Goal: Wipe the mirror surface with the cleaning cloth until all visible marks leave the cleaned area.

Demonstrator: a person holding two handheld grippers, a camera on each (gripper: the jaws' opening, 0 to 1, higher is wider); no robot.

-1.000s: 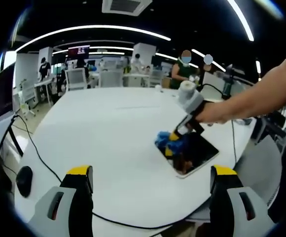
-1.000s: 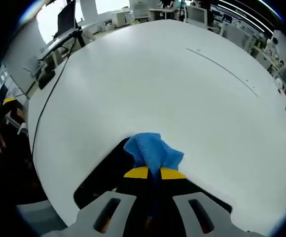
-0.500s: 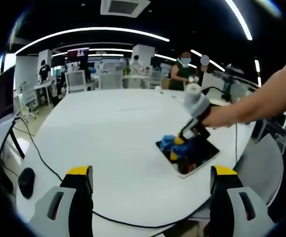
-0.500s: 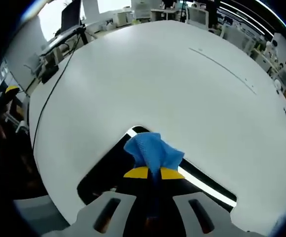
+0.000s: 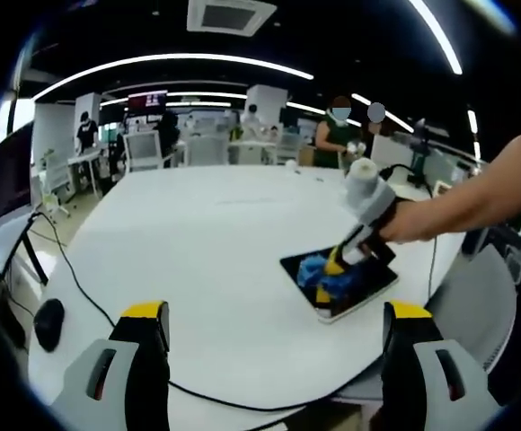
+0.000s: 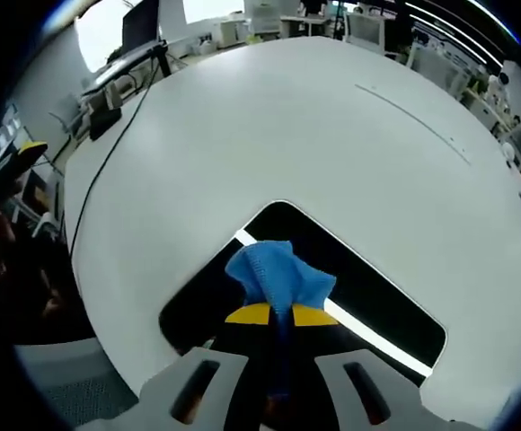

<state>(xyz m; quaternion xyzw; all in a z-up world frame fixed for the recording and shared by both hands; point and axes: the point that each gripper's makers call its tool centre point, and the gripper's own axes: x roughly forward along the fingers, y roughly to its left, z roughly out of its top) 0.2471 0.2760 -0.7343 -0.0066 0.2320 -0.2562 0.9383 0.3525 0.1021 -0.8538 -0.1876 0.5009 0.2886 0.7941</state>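
Right claw (image 6: 281, 314) pinched tight on blue cleaning cloth (image 6: 278, 275), pressing mirror (image 6: 368, 296); left claw (image 5: 278, 314) spread wide, empty.

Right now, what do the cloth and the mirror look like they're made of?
The cleaning cloth, pinched in the right tongs, looks like soft blue textile, probably microfibre: matte, with a fine knobbly weave and crumpled folds. The mirror looks like glossy glass: its dark face reflects a sharp ceiling-light strip.

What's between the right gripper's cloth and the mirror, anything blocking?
Nothing visible. The right gripper is shut on the blue cloth, which sits directly over the mirror on the white table; no object lies on the glass.
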